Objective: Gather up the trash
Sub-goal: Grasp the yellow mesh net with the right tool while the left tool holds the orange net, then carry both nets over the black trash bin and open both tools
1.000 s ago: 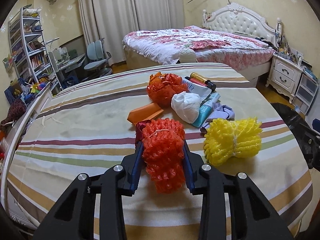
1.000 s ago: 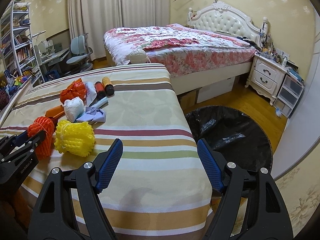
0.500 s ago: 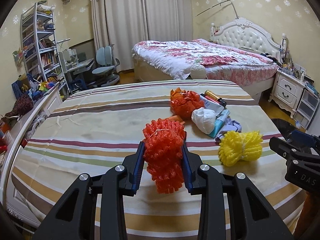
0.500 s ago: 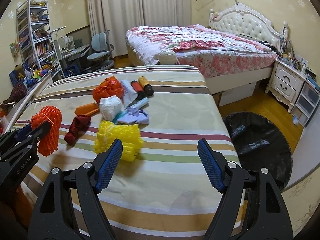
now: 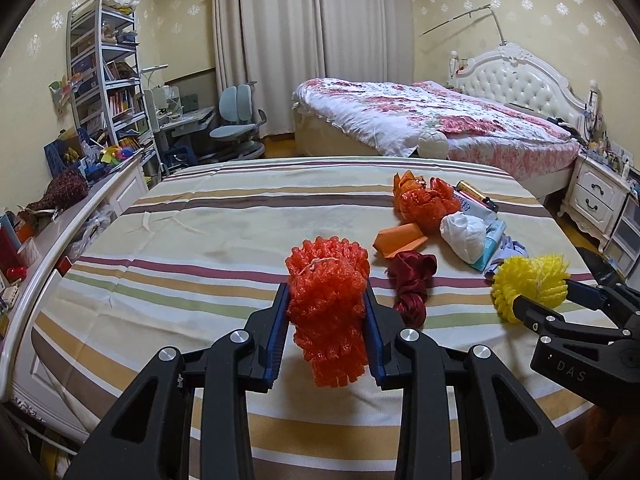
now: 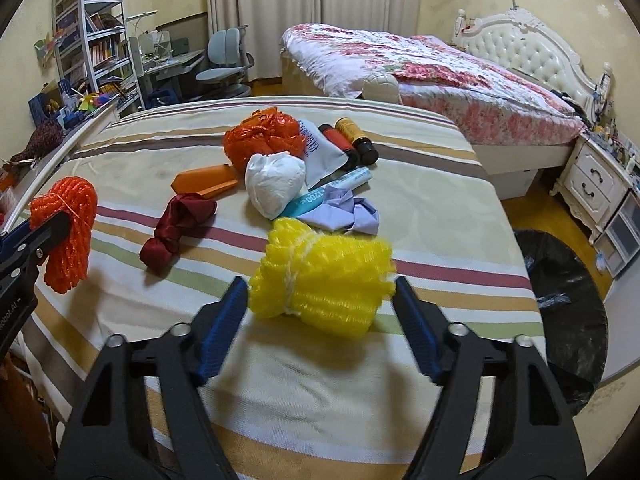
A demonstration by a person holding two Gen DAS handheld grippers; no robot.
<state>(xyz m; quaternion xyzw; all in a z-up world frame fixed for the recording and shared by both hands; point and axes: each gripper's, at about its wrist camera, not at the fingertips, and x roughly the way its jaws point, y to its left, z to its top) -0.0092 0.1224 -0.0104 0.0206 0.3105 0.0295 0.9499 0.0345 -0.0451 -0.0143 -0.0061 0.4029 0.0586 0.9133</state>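
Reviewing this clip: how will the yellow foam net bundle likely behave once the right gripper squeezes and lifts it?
The yellow foam net bundle looks airy, so probably very light. Its soft mesh should likely compress between the closing jaws of the right gripper, which are not yet pressing on it. The string around it probably keeps it from unfolding.

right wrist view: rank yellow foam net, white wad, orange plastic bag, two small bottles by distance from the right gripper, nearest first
1. yellow foam net, between the closing right gripper jaws
2. white wad, behind it, slightly left
3. orange plastic bag and two small bottles, farthest, too close to call
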